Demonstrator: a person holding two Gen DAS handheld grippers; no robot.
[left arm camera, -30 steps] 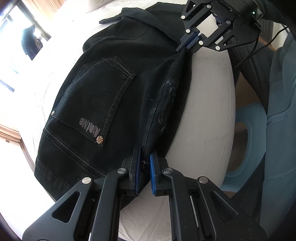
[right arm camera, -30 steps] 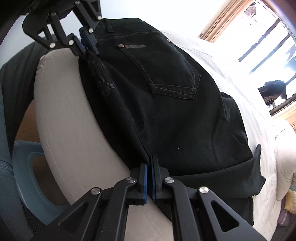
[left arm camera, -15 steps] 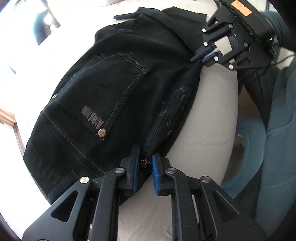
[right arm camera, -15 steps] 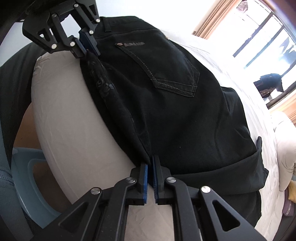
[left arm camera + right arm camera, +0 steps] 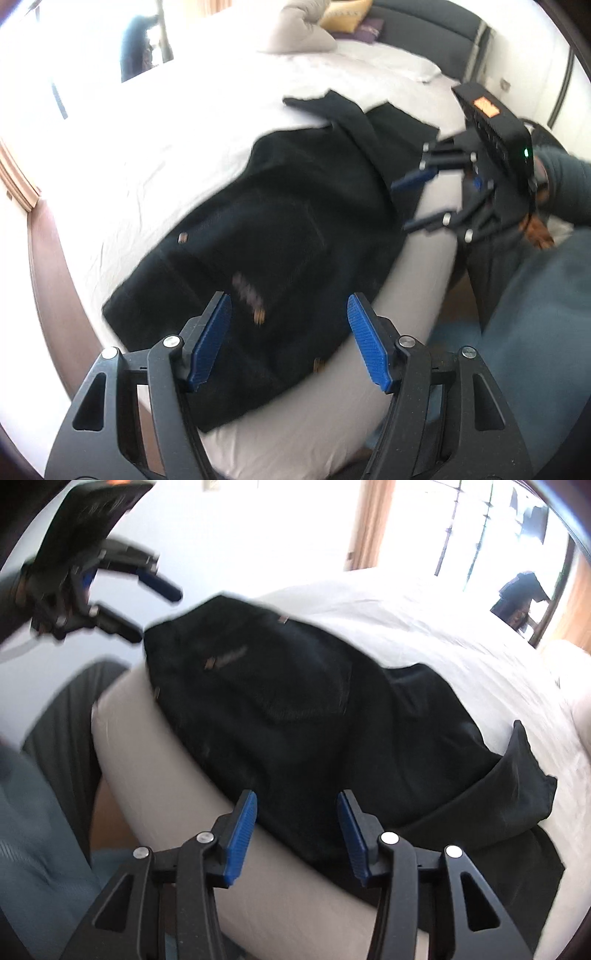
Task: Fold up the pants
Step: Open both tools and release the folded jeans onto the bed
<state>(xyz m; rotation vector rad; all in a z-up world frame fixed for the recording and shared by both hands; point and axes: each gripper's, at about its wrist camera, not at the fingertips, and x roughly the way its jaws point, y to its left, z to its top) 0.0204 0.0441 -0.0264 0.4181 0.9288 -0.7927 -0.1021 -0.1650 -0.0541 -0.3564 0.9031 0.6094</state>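
Black pants (image 5: 280, 236) lie folded on the white bed (image 5: 147, 140), back pocket up, near the bed's edge; they also show in the right wrist view (image 5: 314, 716). My left gripper (image 5: 288, 314) is open and empty, lifted above the waist end. My right gripper (image 5: 297, 805) is open and empty above the near edge of the pants. Each gripper shows in the other's view, the right one (image 5: 410, 203) and the left one (image 5: 151, 602), both open and off the cloth. The views are motion-blurred.
The bed's rounded edge (image 5: 413, 280) is close in front. A pillow (image 5: 299, 33) and cushions lie at the head of the bed. The person's clothed body (image 5: 546, 332) is at the right. A bright window (image 5: 480, 524) is beyond the bed.
Both grippers opened and let go of the pants' edge, then lifted and pulled back. The pants dropped flat onto the bed.
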